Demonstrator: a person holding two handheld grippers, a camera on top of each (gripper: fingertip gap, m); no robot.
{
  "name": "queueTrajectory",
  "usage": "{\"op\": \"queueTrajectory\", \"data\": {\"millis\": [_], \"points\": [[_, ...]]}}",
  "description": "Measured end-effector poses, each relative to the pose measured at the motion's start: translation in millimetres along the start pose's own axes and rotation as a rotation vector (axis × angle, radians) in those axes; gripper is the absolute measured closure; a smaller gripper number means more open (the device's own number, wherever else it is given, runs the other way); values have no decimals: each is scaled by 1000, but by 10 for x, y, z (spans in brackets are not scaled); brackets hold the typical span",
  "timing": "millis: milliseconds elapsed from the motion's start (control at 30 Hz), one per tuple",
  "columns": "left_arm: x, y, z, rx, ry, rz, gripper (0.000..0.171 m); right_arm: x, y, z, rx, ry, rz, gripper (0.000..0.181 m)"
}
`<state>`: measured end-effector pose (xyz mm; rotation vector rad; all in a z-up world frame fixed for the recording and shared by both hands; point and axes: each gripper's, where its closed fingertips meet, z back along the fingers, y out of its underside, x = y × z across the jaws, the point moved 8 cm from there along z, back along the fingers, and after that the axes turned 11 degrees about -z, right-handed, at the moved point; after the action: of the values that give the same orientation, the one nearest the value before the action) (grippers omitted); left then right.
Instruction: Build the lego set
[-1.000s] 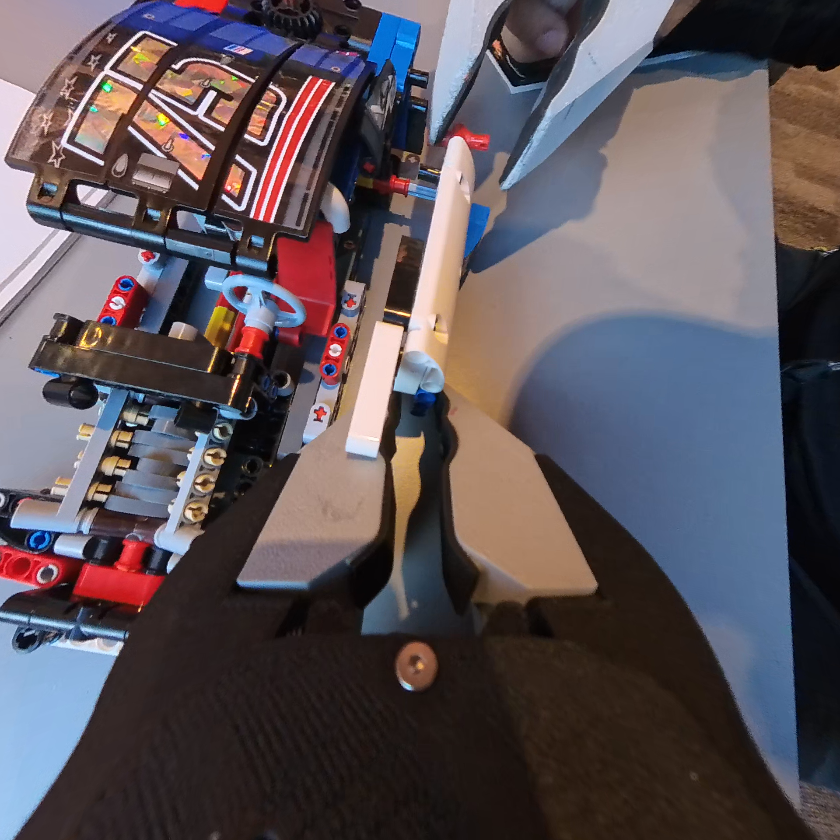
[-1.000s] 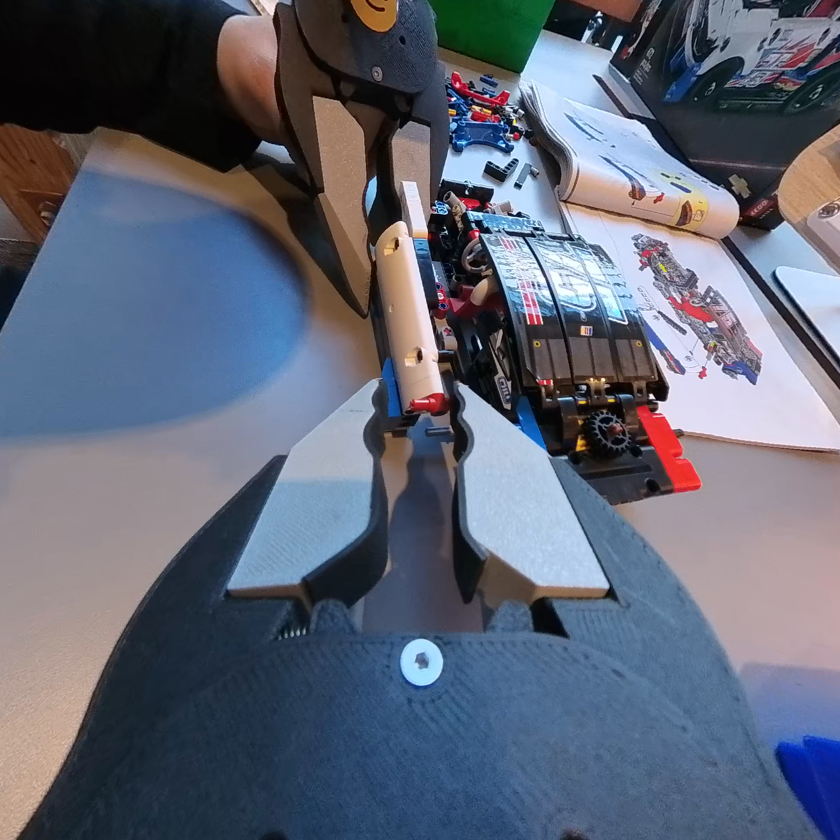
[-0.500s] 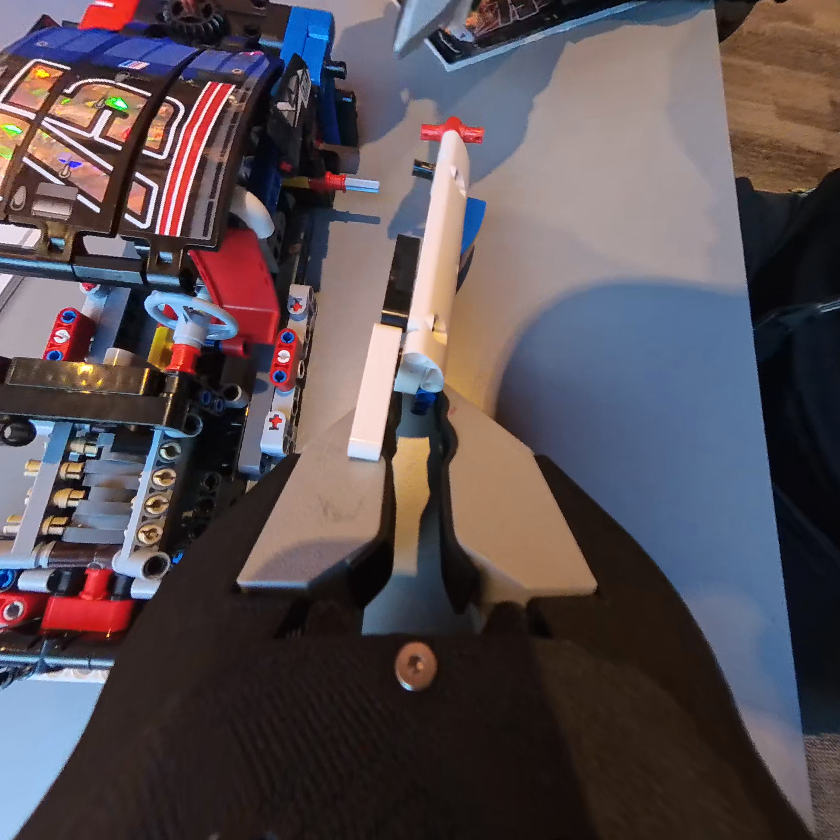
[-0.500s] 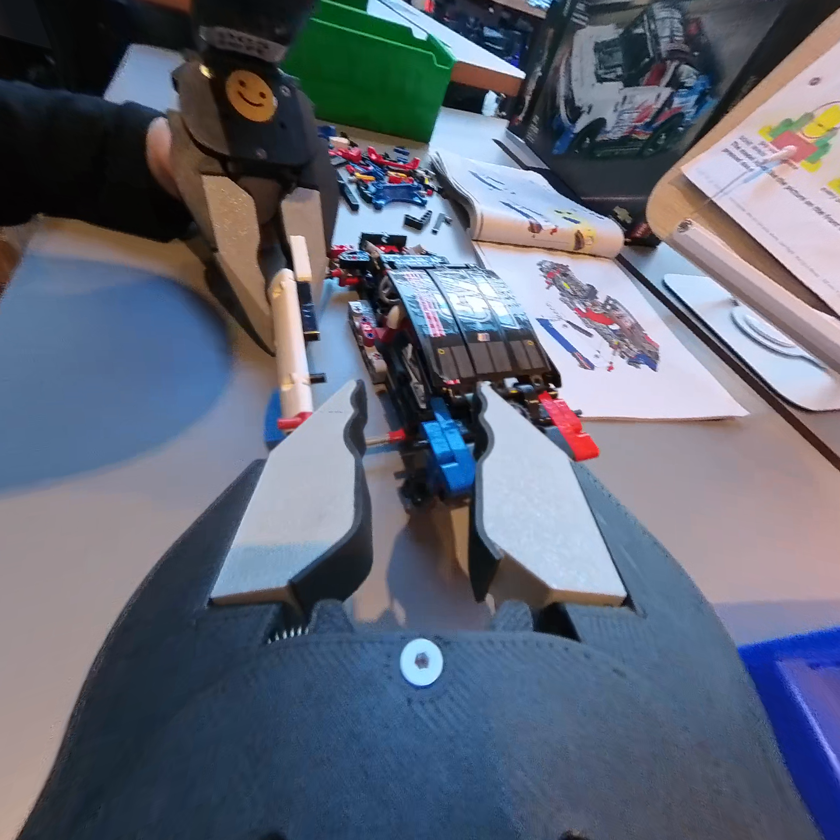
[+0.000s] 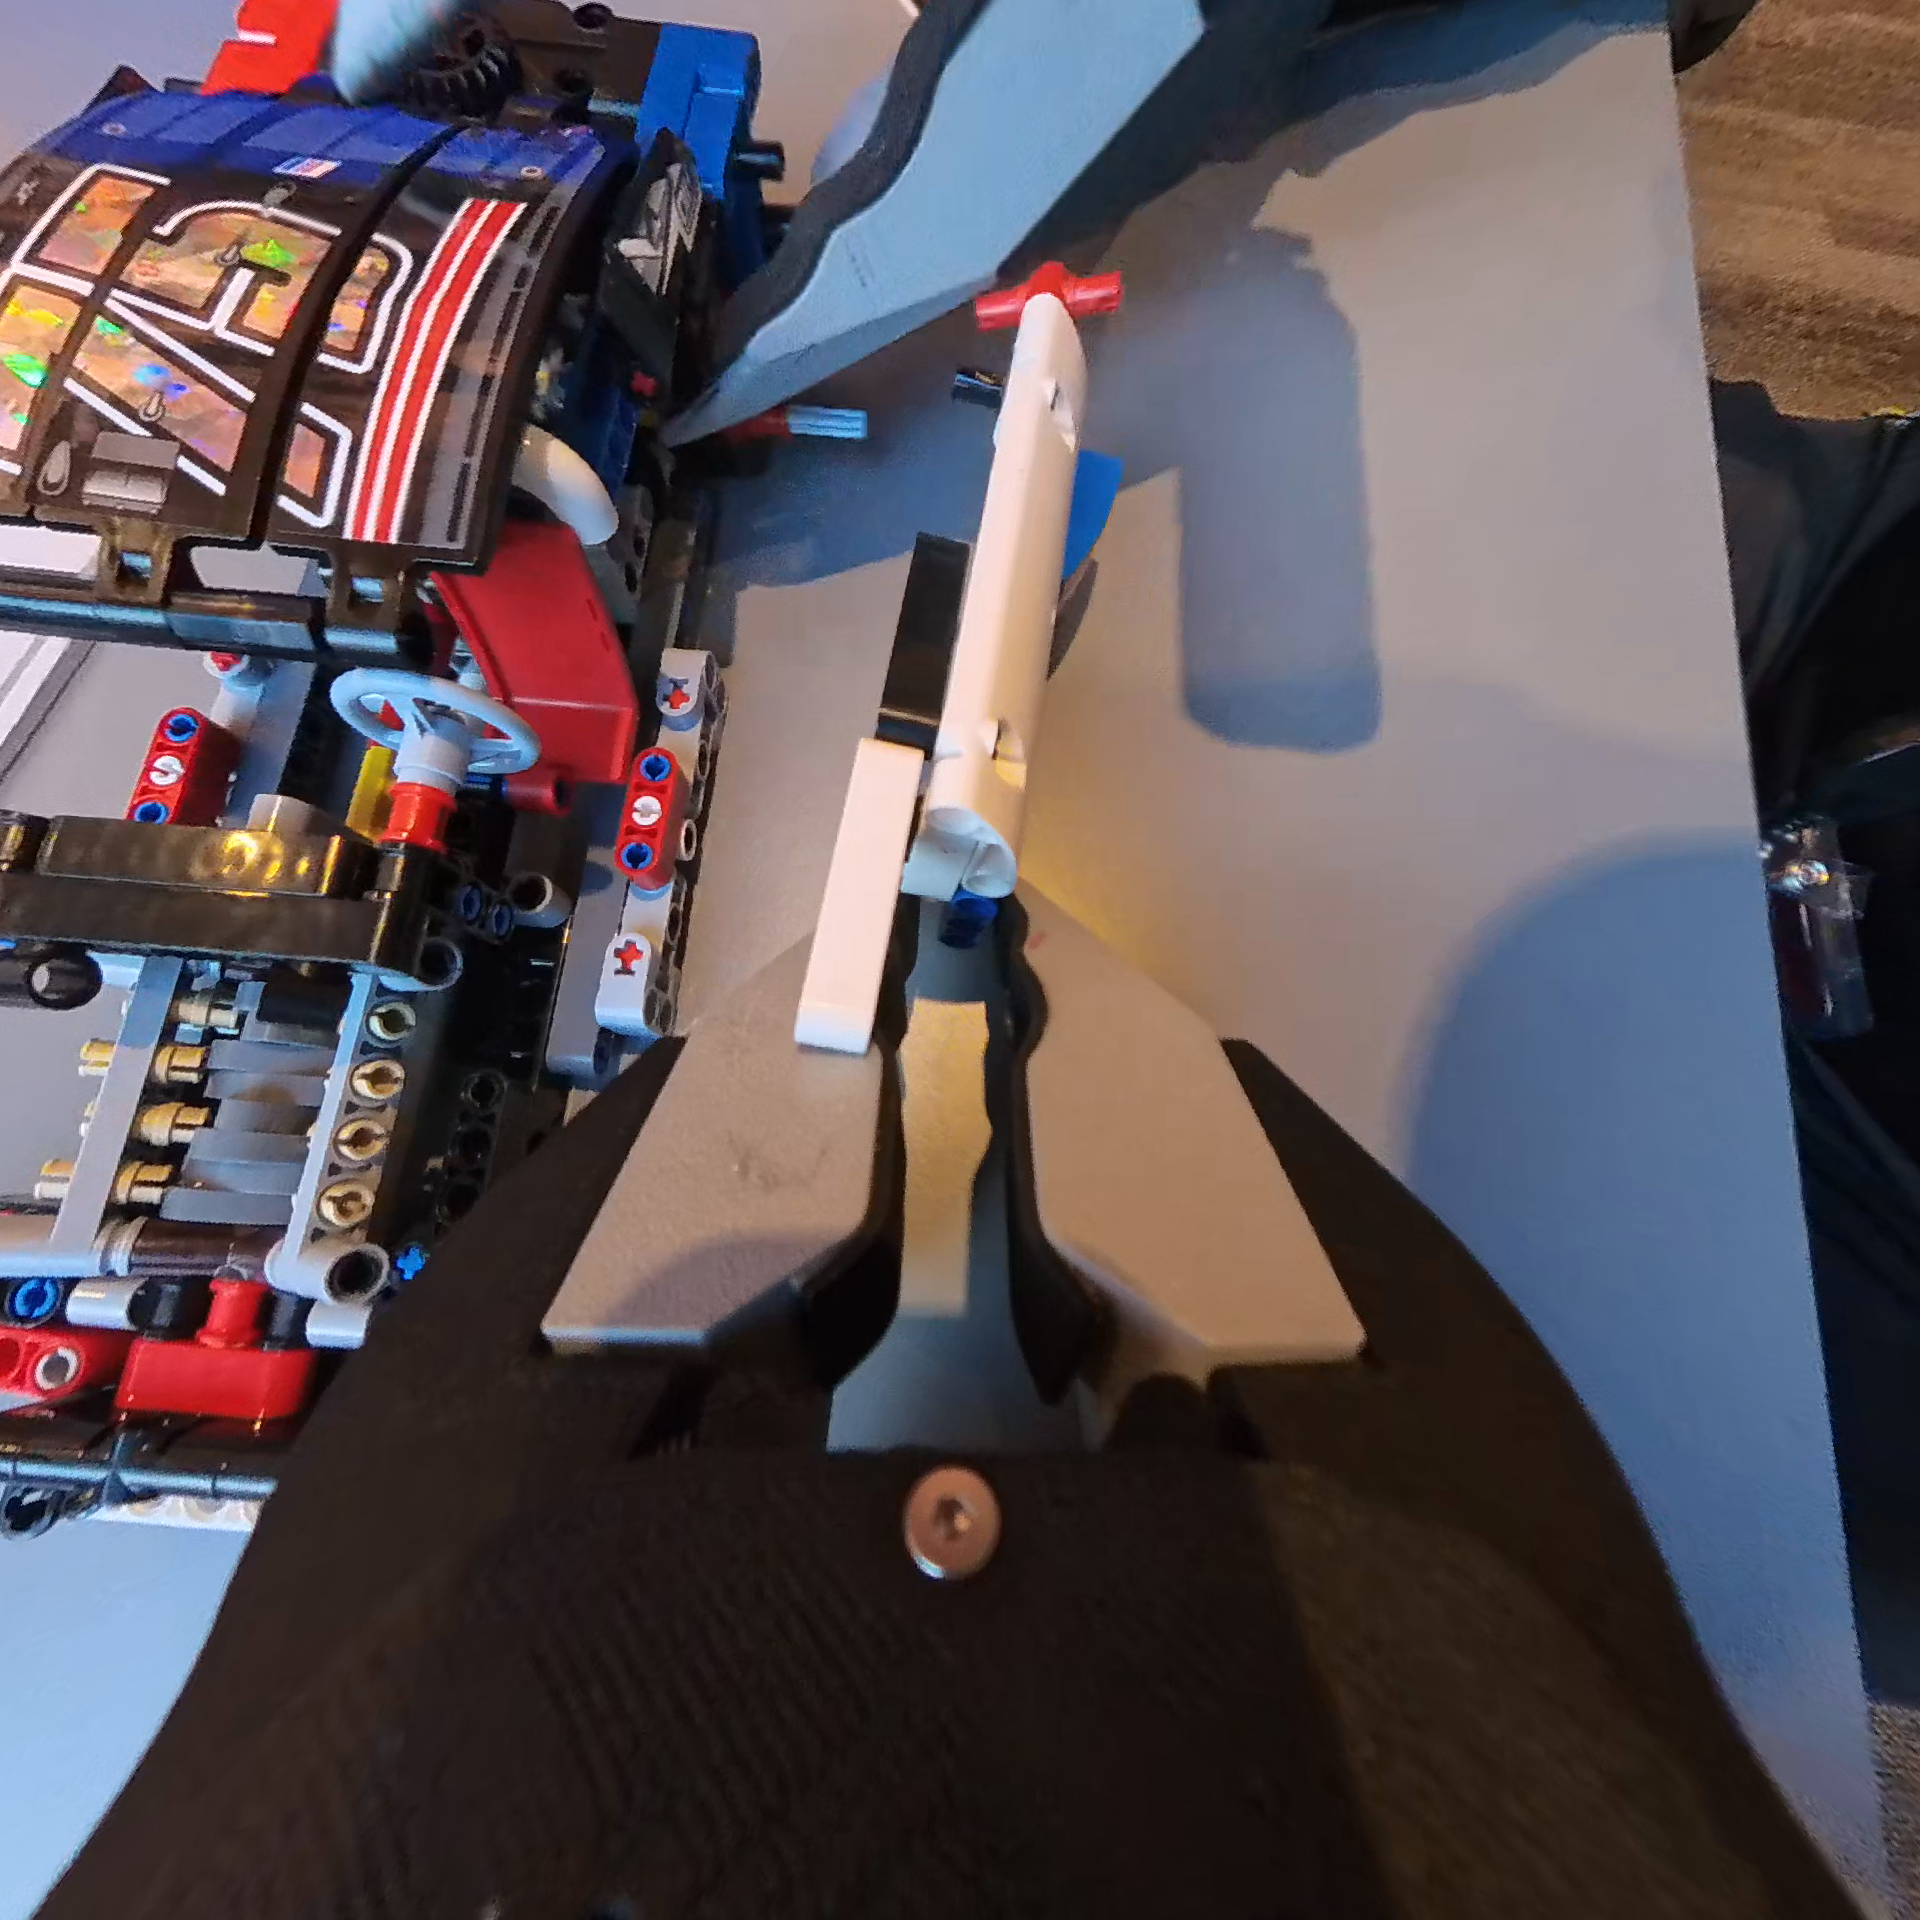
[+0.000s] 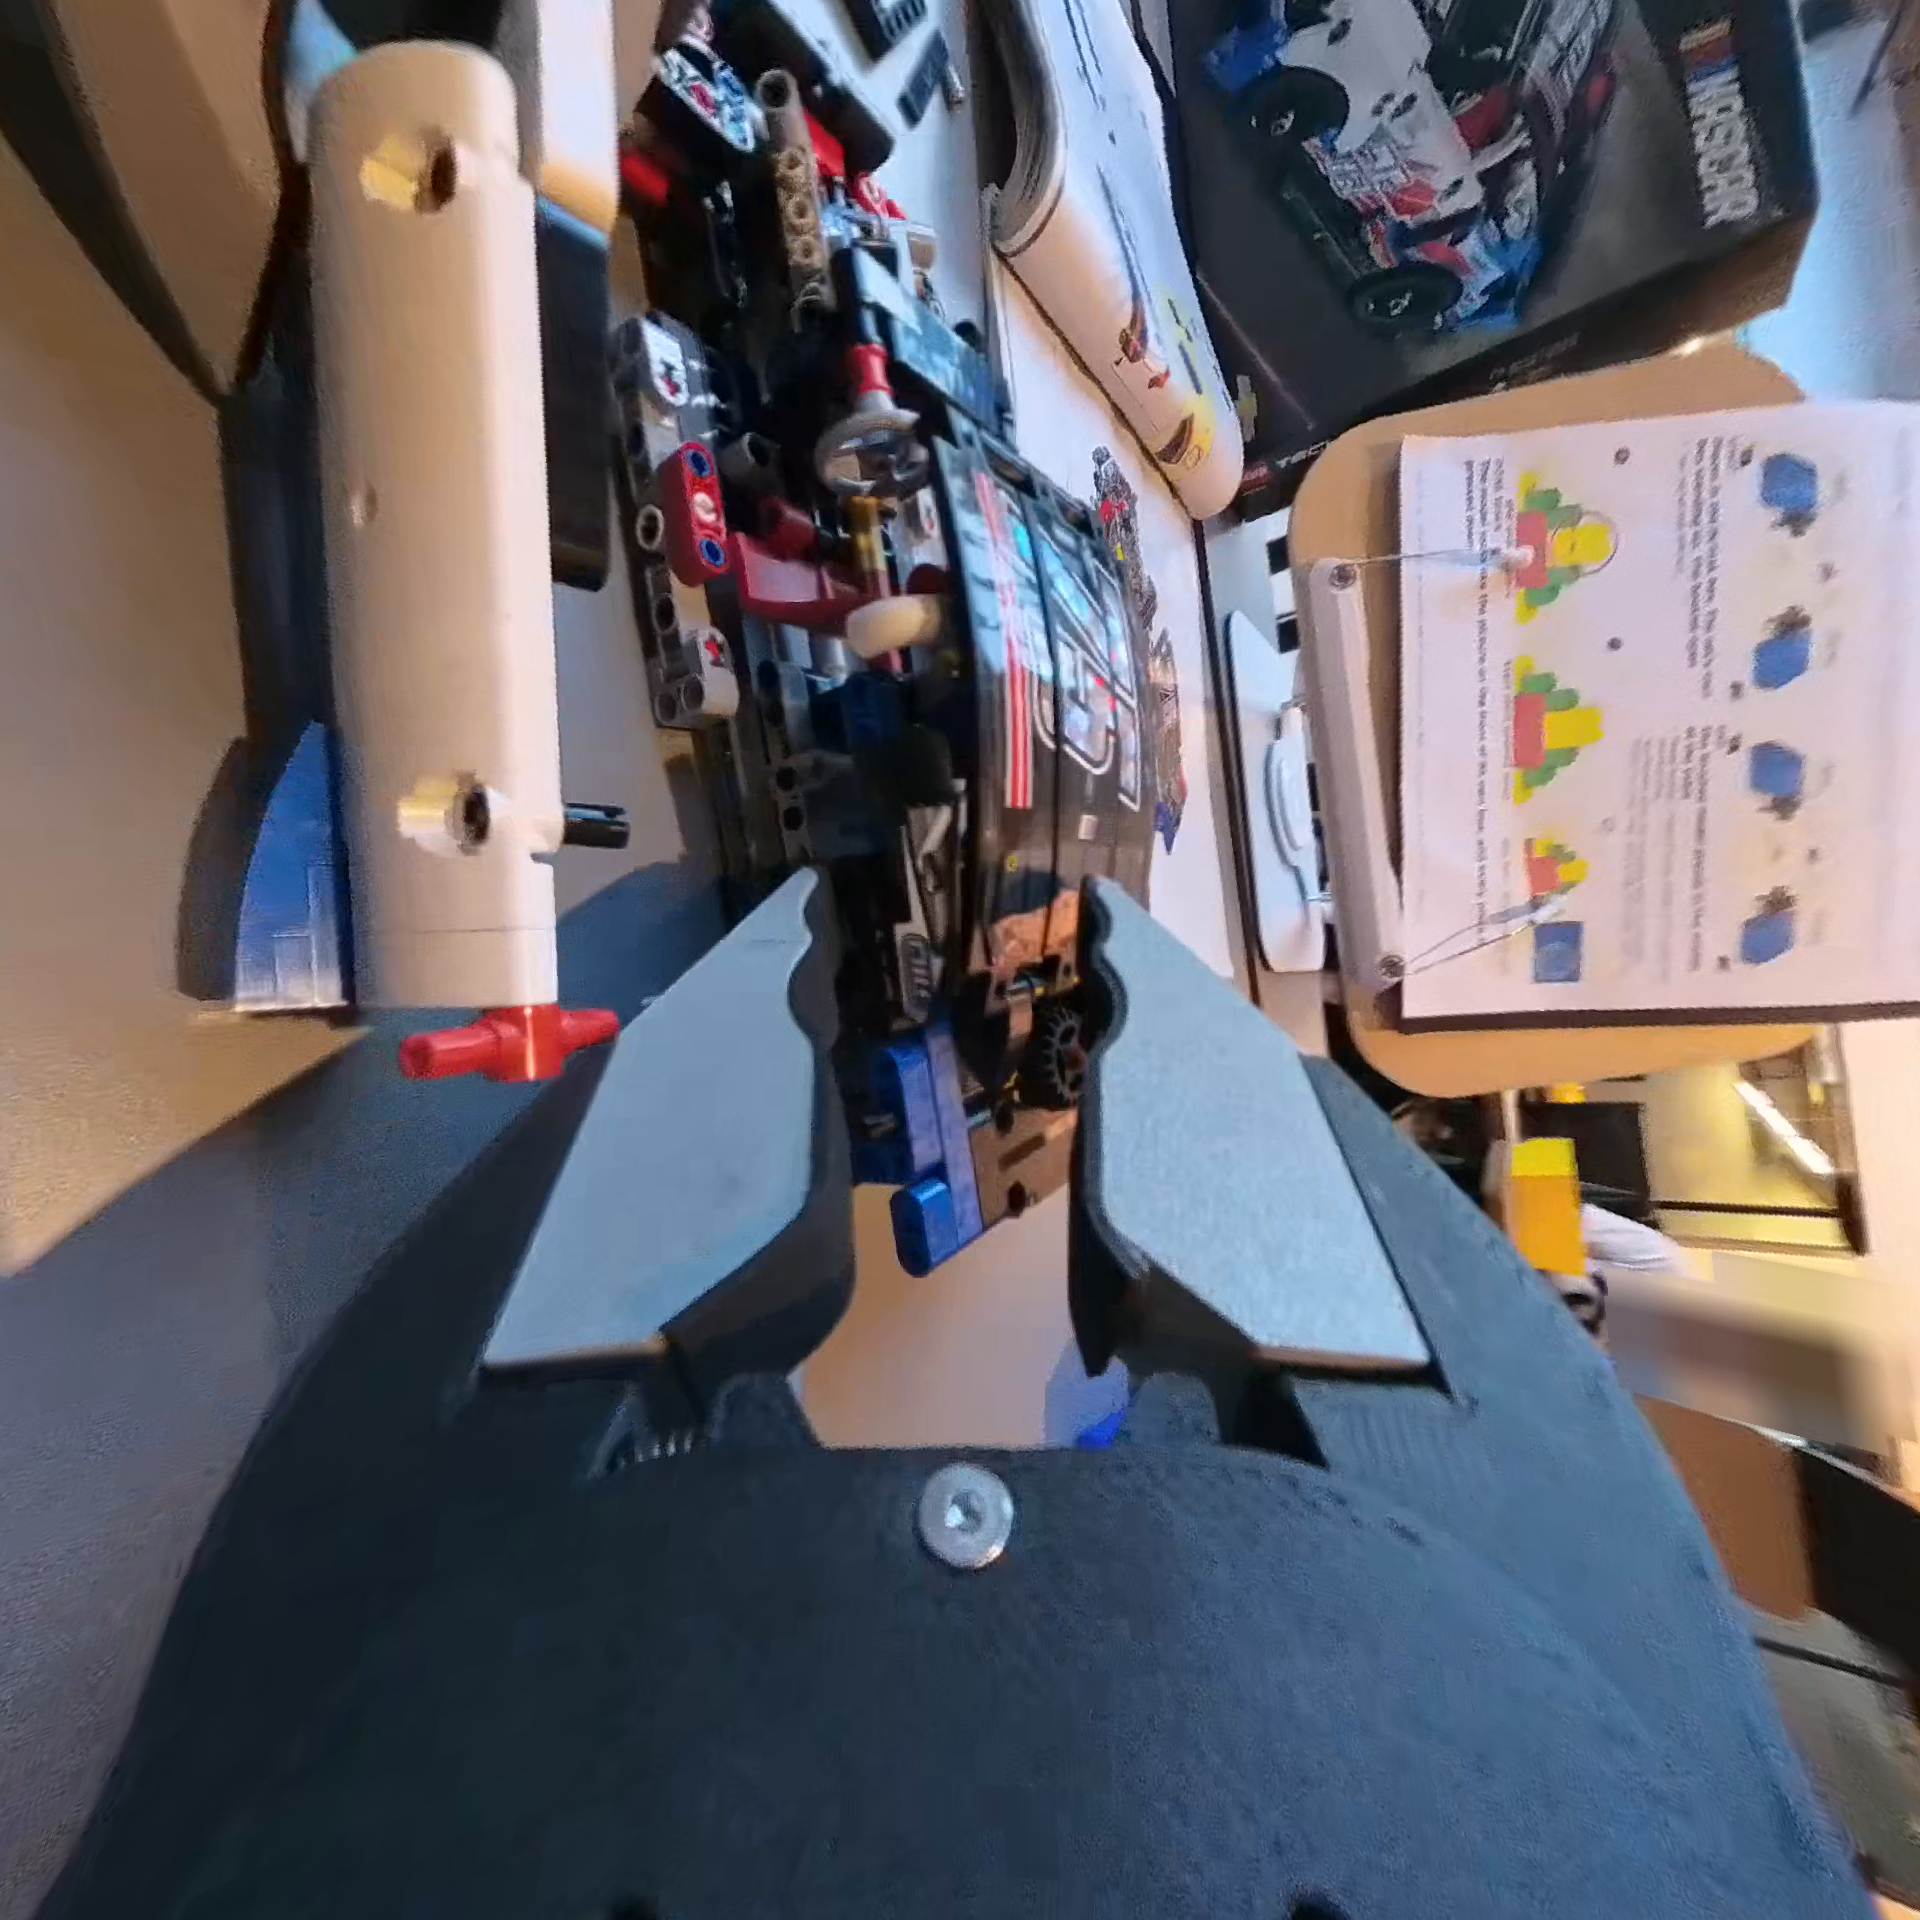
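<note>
Side panel held clear of the Lego race car (image 5: 343, 644), its long axis running parallel to the car's flank.

Left gripper (image 5: 961, 961), jaws nearly closed, pinches the near end of the white side-panel assembly (image 5: 1023, 540), which stretches straight away from its fingertips to a red pin (image 5: 1047, 296) at the far tip; the car sits just to its left on the grey table (image 5: 1455, 727), a clear gap between them. Right gripper (image 6: 945, 925), jaws well apart and holding nothing, straddles the car's blue end (image 6: 925, 1132), seemingly to steady it. Judged from this, the panel must travel sideways toward the car, and the left gripper alone is placed to carry it.
</note>
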<state>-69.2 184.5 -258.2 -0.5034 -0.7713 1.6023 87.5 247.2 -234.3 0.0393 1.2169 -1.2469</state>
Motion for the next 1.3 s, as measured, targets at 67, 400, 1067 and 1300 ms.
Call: {"op": "queueTrajectory", "data": {"millis": [67,400,1067,1300], "points": [[-3,4,1,6,-5,-4,164,21,-5,-23,5,27,47,143],[-19,6,8,6,1,-13,166,-363,-78,-71,42,-105,-56,153],[-53,4,18,7,12,-34,167,-1014,-212,20,446,-588,-292,156],[-92,-11,8,4,29,-45,167,-1114,-135,12,504,-746,-420,155]]}}
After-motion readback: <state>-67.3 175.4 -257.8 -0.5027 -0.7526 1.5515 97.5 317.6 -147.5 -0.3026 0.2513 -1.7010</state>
